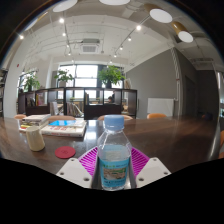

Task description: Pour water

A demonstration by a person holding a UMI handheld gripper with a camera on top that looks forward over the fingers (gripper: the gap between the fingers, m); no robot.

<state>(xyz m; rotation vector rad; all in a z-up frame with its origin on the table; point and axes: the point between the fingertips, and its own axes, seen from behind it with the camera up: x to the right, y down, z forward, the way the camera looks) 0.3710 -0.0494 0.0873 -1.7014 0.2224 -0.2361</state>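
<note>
Gripper [114, 166] jaws closed on upright water bottle [114, 152], magenta pads [89, 159] pressing both flanks; bottle base cut off. Cup [36, 137] at ten o'clock on table [170, 140], contents indiscernible.

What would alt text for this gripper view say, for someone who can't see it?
A clear water bottle with a blue cap stands between the gripper's pink-padded fingers on a wooden table. A cup and a red coaster lie further off, in a bright office.

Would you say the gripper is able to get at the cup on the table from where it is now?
Probably yes: the gripper has the water bottle between its fingers, and the table looks bare up to the cup.
</note>
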